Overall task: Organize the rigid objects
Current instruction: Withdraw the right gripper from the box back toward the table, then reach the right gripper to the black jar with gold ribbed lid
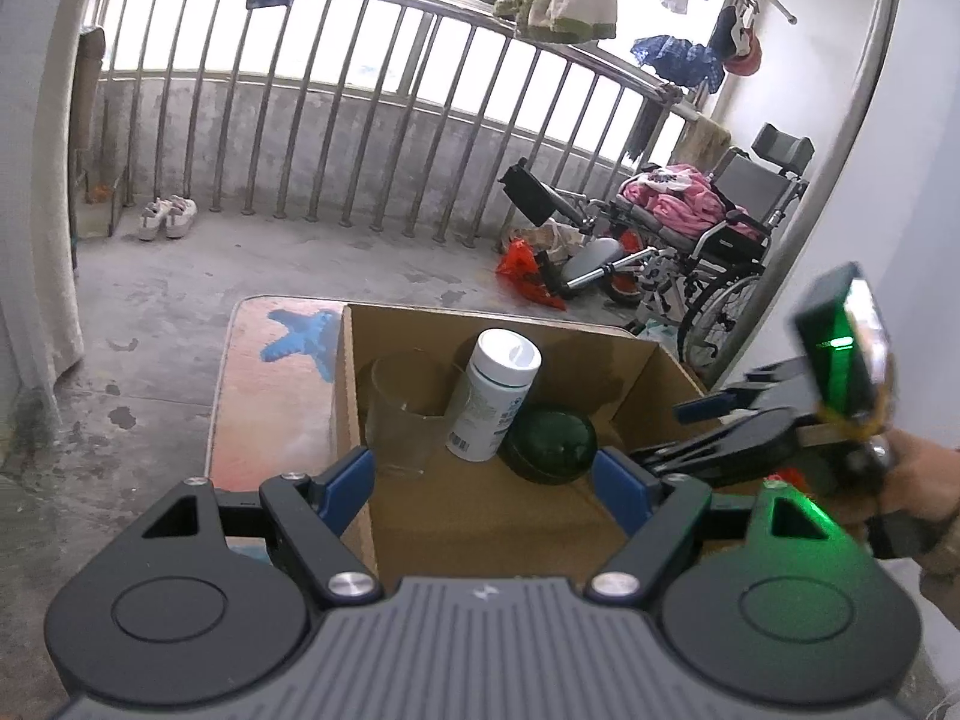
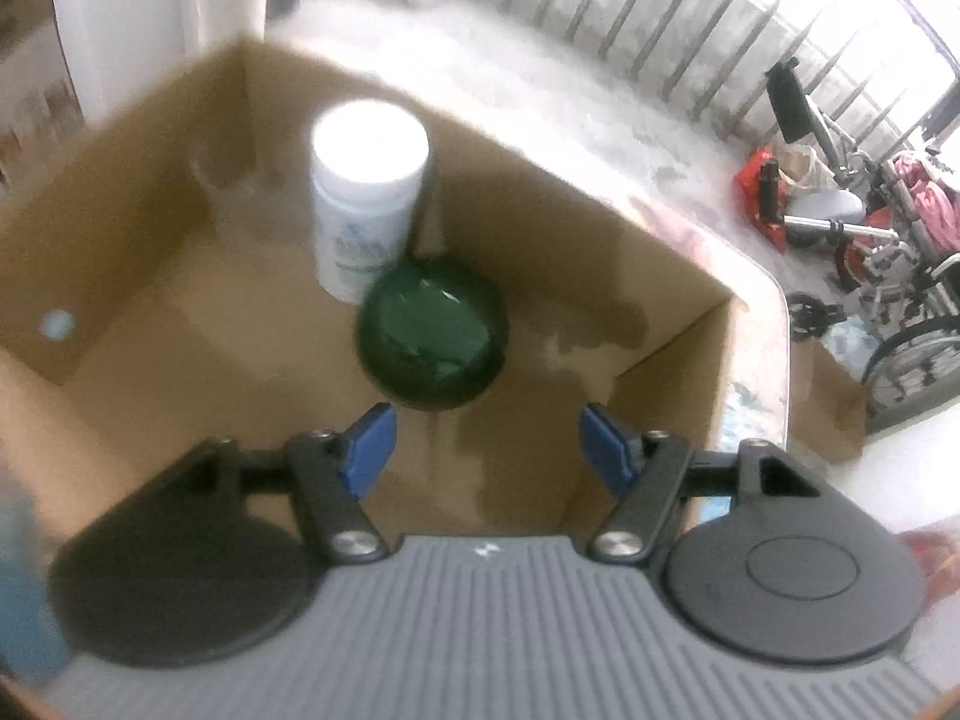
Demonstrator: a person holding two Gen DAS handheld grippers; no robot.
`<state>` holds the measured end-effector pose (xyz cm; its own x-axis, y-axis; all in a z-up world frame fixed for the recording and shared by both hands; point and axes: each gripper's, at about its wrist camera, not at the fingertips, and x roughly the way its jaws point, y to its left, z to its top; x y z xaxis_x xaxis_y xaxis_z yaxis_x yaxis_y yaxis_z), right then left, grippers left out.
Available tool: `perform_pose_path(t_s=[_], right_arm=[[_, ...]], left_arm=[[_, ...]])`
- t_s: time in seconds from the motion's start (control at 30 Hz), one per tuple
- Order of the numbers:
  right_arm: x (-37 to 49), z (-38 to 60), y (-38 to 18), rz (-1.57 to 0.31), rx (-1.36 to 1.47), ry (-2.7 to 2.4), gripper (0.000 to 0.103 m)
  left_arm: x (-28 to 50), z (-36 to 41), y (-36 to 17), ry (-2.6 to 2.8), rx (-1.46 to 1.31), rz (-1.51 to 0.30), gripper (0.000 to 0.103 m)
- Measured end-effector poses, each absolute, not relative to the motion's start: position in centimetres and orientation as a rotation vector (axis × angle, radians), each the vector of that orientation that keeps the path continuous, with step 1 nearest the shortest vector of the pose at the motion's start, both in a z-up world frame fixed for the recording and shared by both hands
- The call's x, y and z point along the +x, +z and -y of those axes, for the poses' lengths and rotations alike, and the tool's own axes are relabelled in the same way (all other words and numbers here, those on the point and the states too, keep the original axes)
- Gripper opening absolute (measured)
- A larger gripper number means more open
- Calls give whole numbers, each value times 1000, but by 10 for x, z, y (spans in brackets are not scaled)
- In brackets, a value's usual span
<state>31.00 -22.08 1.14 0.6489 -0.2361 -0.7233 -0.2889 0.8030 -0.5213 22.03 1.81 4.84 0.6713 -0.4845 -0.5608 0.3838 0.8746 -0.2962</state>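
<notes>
White bottle [image 1: 495,396], green bowl [image 1: 551,445], glass [image 1: 403,411] in box [image 1: 480,516].

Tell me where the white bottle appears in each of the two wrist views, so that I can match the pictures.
Left wrist view: the white bottle stands near the centre, inside the cardboard box, between the clear glass and the green round object.
Right wrist view: the white bottle is upper left of centre, behind the green round object.
Shared landmark: the wheelchair at the right.

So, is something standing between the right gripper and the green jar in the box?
Nothing visible does. The right gripper is open above the cardboard box, and the green jar sits just ahead of its fingertips. The white bottle stands behind the jar.
</notes>
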Motion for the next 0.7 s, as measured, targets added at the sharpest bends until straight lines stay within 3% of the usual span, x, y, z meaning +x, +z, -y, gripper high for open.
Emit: perform_pose_path(t_s=[0.37, 0.7], right_arm=[[119, 260, 89, -605, -306, 170, 70], [6, 301, 42, -525, -46, 239, 70]], left_arm=[[145, -21, 62, -479, -102, -633, 88], [78, 24, 19, -524, 24, -637, 88]])
